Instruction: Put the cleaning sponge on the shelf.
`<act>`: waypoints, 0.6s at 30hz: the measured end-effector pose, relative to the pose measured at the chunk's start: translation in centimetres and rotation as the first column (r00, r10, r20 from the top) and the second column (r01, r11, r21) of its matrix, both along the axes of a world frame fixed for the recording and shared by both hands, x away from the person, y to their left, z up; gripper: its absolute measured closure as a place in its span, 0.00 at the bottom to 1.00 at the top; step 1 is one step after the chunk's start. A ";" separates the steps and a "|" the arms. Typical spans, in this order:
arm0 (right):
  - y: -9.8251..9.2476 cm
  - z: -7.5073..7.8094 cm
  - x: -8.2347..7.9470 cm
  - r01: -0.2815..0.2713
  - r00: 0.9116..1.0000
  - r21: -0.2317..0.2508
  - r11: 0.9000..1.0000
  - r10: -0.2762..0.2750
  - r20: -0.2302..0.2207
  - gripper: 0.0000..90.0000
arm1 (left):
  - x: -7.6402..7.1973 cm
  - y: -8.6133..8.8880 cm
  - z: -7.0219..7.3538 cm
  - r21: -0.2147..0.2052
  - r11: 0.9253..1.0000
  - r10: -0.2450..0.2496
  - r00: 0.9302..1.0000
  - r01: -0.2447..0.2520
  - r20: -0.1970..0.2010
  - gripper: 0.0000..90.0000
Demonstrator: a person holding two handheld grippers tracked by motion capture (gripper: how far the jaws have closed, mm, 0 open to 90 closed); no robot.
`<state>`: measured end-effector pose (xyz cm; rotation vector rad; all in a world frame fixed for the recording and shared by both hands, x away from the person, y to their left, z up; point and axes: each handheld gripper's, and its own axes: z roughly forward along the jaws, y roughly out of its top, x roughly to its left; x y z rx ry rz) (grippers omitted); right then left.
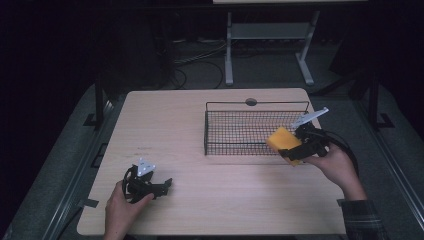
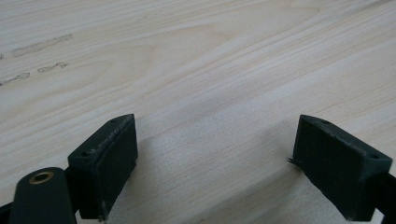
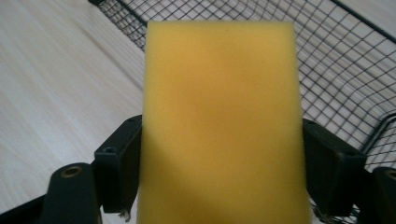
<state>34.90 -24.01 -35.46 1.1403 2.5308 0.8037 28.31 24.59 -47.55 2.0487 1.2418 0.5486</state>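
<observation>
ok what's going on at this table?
A person works two handheld grippers. The right gripper is shut on a yellow sponge, held at the near right corner of the black wire basket, not yet inside it. The left gripper rests on the wooden table with jaws open and nothing between them.

Right tongs (image 1: 290, 150) grip a yellow sponge (image 1: 281, 139) at the wire basket's (image 1: 235, 127) near right corner.
</observation>
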 end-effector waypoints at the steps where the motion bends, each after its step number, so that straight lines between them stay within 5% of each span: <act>1: -0.3 0.2 0.4 0.012 1.000 -0.003 1.000 -0.012 0.003 0.26 | 0.0 0.0 0.0 0.000 1.000 0.000 1.000 0.000 0.000 0.14; 18: -2.0 0.7 3.8 0.130 0.991 -0.011 0.992 -0.129 0.013 0.26 | 0.0 0.0 0.0 0.003 1.000 -0.003 1.000 0.003 -0.002 0.14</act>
